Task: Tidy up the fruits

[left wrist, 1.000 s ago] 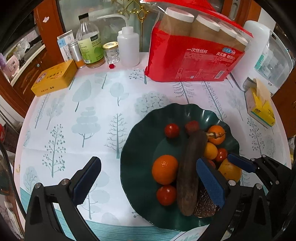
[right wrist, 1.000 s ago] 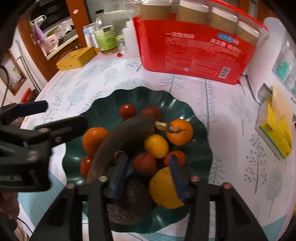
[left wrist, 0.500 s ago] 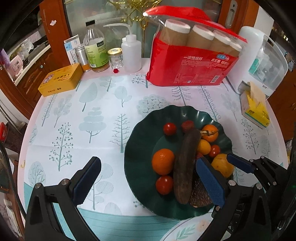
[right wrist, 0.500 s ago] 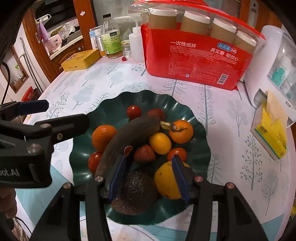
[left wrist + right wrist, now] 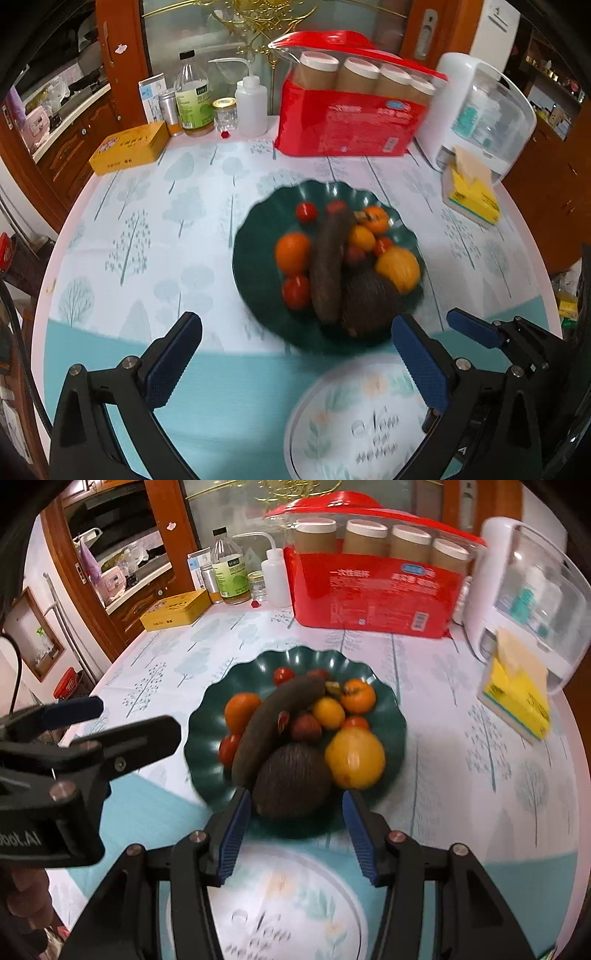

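Observation:
A dark green scalloped plate holds several fruits: a long dark brown banana, a dark avocado, oranges, small red tomatoes. My left gripper is open and empty, in front of the plate. My right gripper is open and empty, its fingers at the plate's near rim beside the avocado; it also shows in the left wrist view.
A white floral plate lies nearest me. A red pack of paper cups, bottles, a yellow box, a tissue box and a white appliance line the table's far side.
Both grippers have pulled back and up from the green plate. The fruits look smaller and the white floral plate has come into view. Both stay open.

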A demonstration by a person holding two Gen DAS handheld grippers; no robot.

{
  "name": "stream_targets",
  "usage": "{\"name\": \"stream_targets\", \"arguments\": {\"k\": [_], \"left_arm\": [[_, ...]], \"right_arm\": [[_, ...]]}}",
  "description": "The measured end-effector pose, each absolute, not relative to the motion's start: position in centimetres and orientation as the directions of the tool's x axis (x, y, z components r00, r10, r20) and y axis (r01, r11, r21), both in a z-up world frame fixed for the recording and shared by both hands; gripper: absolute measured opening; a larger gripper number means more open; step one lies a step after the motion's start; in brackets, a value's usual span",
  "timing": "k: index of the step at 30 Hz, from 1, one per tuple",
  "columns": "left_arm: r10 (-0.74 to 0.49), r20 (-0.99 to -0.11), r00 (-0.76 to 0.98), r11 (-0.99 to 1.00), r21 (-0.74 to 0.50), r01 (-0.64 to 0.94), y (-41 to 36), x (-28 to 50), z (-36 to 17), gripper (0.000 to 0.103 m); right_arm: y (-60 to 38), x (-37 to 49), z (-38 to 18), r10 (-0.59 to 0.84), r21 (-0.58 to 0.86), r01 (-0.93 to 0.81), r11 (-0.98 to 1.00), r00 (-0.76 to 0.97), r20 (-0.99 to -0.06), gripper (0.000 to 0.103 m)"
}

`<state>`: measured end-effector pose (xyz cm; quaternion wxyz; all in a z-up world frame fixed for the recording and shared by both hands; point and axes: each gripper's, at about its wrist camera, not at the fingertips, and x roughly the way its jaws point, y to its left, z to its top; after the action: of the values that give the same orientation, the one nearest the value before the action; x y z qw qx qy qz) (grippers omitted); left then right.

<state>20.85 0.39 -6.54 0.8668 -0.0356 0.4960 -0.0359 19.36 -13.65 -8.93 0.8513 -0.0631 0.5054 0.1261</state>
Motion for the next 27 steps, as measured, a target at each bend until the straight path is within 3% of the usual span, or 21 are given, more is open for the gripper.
{"name": "stream_targets", "arguments": {"k": [14,27], "left_arm": [[-0.096,-0.832,0.546,0.995,-0.100,0.022,-1.8,7.1,-2.7,0.102],[-0.038,-0.795,0.606,0.999,-0.041,0.009,-4.0,1.5,0.2,0.102]], "right_arm": [[-18.3,6.5,-4.3,0.076,0.036,-0.092,0.995,0.476,-0.876,0.053],[-19.7,0.7,-1.0,0.042,0.029,-0.033,0.999,0.517,-0.855,0.053]]}}
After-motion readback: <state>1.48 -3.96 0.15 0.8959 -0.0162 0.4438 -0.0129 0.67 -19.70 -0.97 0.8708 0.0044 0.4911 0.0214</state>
